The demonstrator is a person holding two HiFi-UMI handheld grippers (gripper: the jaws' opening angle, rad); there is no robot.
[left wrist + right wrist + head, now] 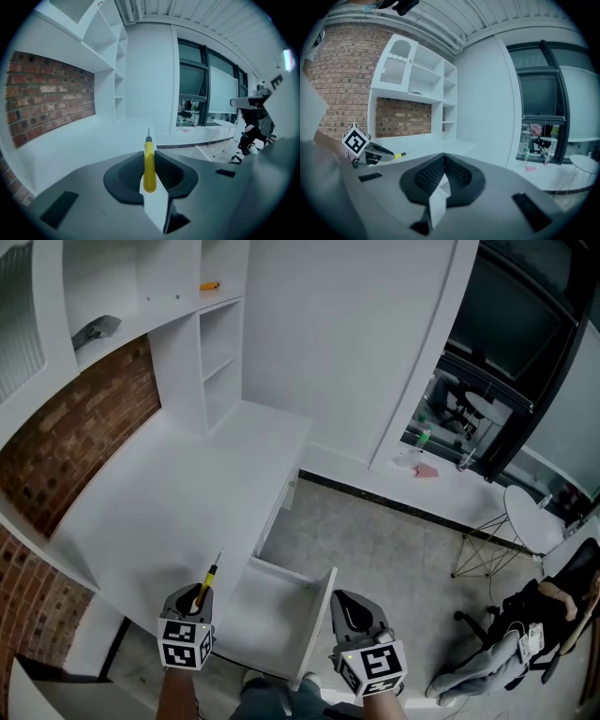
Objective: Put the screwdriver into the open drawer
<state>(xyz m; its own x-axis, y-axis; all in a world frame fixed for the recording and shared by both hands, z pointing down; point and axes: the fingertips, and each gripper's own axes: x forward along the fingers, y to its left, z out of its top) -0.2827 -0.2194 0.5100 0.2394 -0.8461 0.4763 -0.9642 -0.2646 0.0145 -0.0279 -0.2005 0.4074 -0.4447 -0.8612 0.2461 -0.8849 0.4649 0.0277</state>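
My left gripper (pixel 194 600) is shut on a yellow-handled screwdriver (pixel 208 580), held above the near edge of the white desk (pixel 178 502). In the left gripper view the screwdriver (pixel 149 161) lies pinched between the jaws, its metal tip pointing away toward the far wall. The open white drawer (pixel 281 620) sticks out from the desk's right side, just right of that gripper. My right gripper (pixel 354 611) hovers beside the drawer's right wall, shut with nothing in it. In the right gripper view the left gripper (pixel 370 152) with the screwdriver (pixel 399 154) shows at the left.
White shelving (pixel 197 334) rises behind the desk against a brick wall (pixel 84 437); a small orange item (pixel 209 285) lies on a shelf. To the right are tiled floor (pixel 394 559), a wire-legged table (pixel 530 521) and a chair with clothing (pixel 525 634).
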